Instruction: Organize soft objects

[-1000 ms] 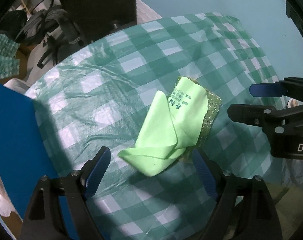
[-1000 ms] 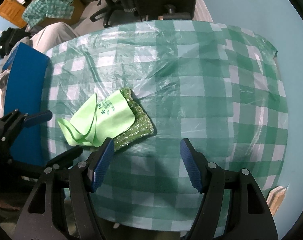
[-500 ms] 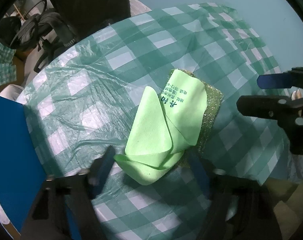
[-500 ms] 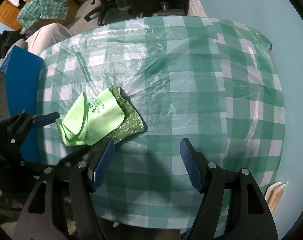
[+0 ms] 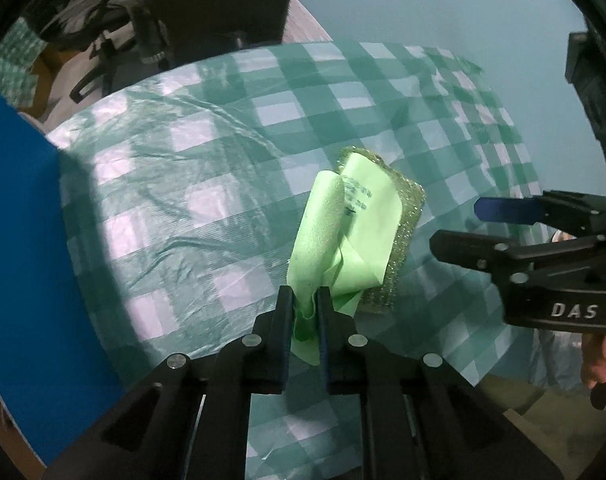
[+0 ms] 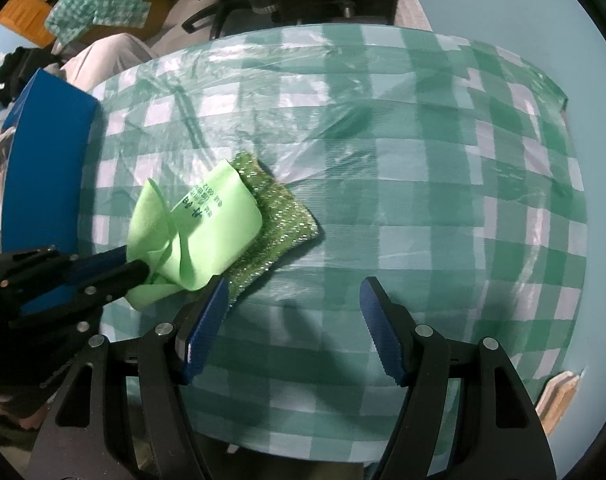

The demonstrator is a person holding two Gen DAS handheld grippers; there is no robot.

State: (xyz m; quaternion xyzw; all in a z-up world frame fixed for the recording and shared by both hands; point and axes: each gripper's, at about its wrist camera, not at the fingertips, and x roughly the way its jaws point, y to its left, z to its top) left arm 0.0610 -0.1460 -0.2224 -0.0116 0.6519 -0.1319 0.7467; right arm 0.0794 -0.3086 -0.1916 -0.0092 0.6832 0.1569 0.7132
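Note:
A light green cloth (image 5: 359, 232) with printed text lies crumpled on a glittery green scouring pad (image 5: 403, 248) on the checked tablecloth. My left gripper (image 5: 306, 312) is shut on the cloth's near corner, and the cloth bunches up from the pinch. In the right wrist view the cloth (image 6: 207, 224) and pad (image 6: 279, 224) sit left of centre, with the left gripper (image 6: 137, 266) clamped on the cloth's edge. My right gripper (image 6: 293, 300) is open and empty, hovering just right of the pad; it also shows in the left wrist view (image 5: 459, 222).
A blue box (image 6: 47, 176) stands at the table's left edge, also in the left wrist view (image 5: 27, 260). The green checked tablecloth (image 6: 423, 184) covers a round table. Office chairs (image 5: 115, 24) and a folded checked cloth (image 6: 99, 8) lie beyond the far edge.
My left gripper moved forward and closed on the near corner of the green cloth, bunching it. The right gripper stayed open and drew slightly nearer the pad.

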